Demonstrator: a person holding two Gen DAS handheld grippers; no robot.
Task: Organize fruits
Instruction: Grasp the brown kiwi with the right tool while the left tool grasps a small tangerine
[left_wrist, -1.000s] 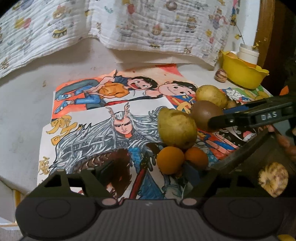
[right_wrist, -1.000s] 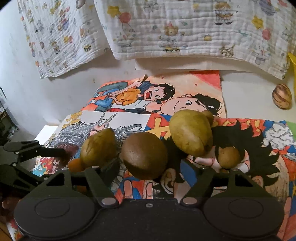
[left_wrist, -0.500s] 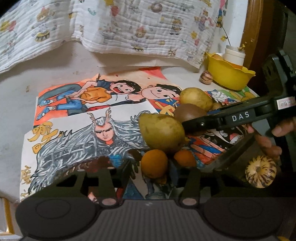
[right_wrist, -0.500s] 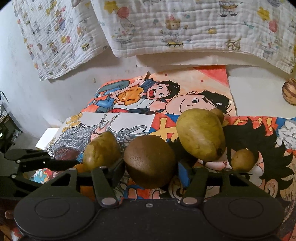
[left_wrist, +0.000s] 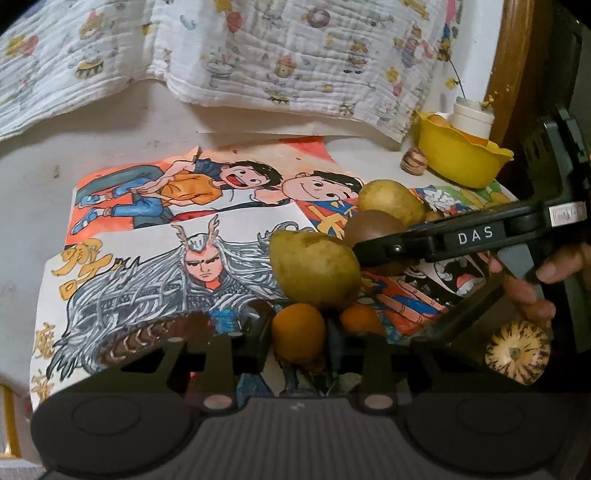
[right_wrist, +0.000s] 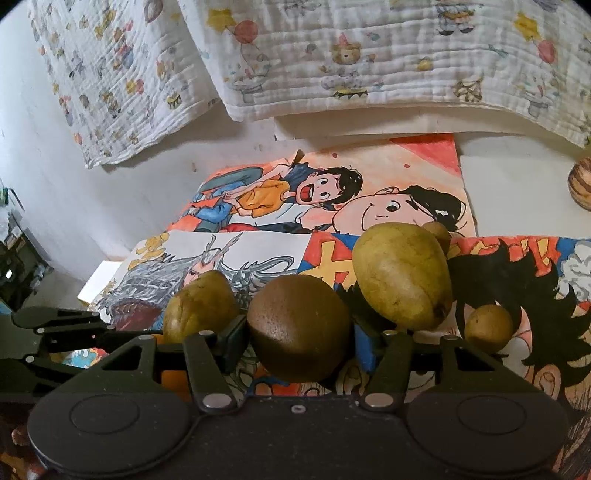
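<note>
Most fruit loose mid-frame, yellow bowl (left_wrist: 458, 162) upper right. Left gripper (left_wrist: 299, 332) brackets orange (left_wrist: 298, 334), right gripper (right_wrist: 297, 332) brackets brown fruit (right_wrist: 299, 326); clamped? Cannot tell.

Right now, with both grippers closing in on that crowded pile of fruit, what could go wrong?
The right gripper straddles the brown round fruit, which sits close against the green pear; lifting may nudge it into a roll. The left gripper brackets the orange tucked under the near pear, so pulling it out could tip that pear. The two grippers also work close together and might collide.
</note>
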